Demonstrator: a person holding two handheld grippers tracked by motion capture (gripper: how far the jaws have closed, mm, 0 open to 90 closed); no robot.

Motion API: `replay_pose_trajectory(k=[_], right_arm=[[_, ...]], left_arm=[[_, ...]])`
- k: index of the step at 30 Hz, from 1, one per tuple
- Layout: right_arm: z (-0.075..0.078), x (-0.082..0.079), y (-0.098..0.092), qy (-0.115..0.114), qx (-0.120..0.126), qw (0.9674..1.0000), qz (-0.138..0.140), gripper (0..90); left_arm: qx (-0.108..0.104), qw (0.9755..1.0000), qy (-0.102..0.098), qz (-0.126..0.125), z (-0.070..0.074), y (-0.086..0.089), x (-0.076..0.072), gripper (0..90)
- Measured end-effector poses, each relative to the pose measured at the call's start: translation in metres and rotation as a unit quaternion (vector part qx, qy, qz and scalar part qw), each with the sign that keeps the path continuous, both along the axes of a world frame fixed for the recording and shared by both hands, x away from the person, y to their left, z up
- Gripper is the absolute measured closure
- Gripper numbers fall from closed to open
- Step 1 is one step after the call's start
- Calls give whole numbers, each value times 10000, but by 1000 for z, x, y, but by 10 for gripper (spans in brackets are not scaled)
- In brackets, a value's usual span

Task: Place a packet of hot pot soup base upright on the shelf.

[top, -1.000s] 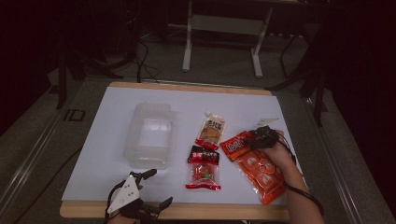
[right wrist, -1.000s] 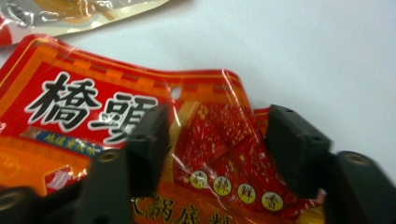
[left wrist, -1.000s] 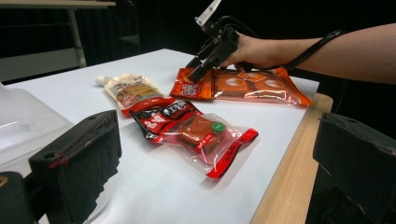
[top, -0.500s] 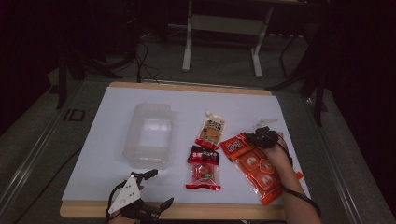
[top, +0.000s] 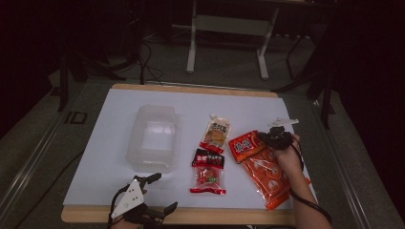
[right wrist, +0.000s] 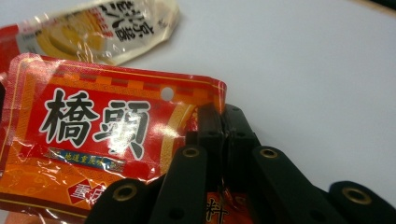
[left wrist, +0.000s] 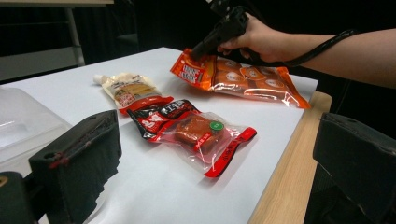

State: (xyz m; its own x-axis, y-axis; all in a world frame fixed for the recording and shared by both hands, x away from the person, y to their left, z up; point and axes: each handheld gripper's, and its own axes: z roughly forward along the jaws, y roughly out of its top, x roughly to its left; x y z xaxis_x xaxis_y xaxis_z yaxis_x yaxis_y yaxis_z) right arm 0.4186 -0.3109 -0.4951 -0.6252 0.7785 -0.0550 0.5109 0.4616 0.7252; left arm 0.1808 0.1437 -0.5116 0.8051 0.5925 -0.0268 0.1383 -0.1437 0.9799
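A long orange-red snack packet point(top: 265, 172) lies at the right of the white mat, its printed header point(right wrist: 93, 126) towards the middle. My right gripper point(top: 261, 138) has just been closing, and its jaws now pinch the header's top edge point(right wrist: 224, 122). The left gripper view has that gripper point(left wrist: 195, 50) biting the packet point(left wrist: 252, 78), the header end lifted slightly off the mat. My left gripper point(top: 161, 193) rests at the front edge of the table, jaws wide apart point(left wrist: 219, 154) and nothing between them.
A clear plastic container point(top: 154, 138) stands left of centre. A beige sauce pouch point(top: 217, 133) and a red-and-black packet of braised food point(top: 208, 172) lie in the middle. The white mat point(top: 110, 157) covers a wooden table with a bare front edge point(top: 229, 215).
The right gripper's jaws came together on the orange packet's header and the hand rose a little, lifting that end. The left gripper stayed where it was.
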Motion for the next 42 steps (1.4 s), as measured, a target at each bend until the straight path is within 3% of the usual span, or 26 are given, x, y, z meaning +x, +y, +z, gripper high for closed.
replay_pose_trajectory(k=[5, 17, 21, 23, 29, 32, 35, 37, 42], right_arm=[[12, -8, -1, -181, -11, 9998, -24, 885], [43, -32, -14, -582, 241, 9980, -69, 884], [52, -40, -19, -701, 373, 9968, -69, 884], [58, -45, -22, -770, 431, 9961, -69, 884], [70, -59, -27, -970, 460, 9942, -80, 883], [79, -70, -34, -1146, 549, 9918, -119, 883], [84, -77, -41, -1235, 627, 9903, -138, 883], [88, -82, -45, -1280, 693, 9892, -157, 883], [91, -94, -58, -1415, 912, 9855, -216, 882]], left_arm=[[5, 10000, -12, -3, 0, -1, 0, 16], [-4, 10000, 55, -80, -2, -8, 0, 16], [39, 10000, -72, -46, 0, -14, 0, 21], [17, 10000, -19, -40, 3, -18, 2, 21], [134, 9998, -121, 32, 10, -31, 5, 49], [216, 9995, 214, -55, 15, -45, 12, 42], [67, 9981, 542, -284, 16, -58, 18, 41], [69, 9974, 609, -378, 17, -66, 20, 42], [152, 9962, 514, -680, 17, -88, 25, 42]])
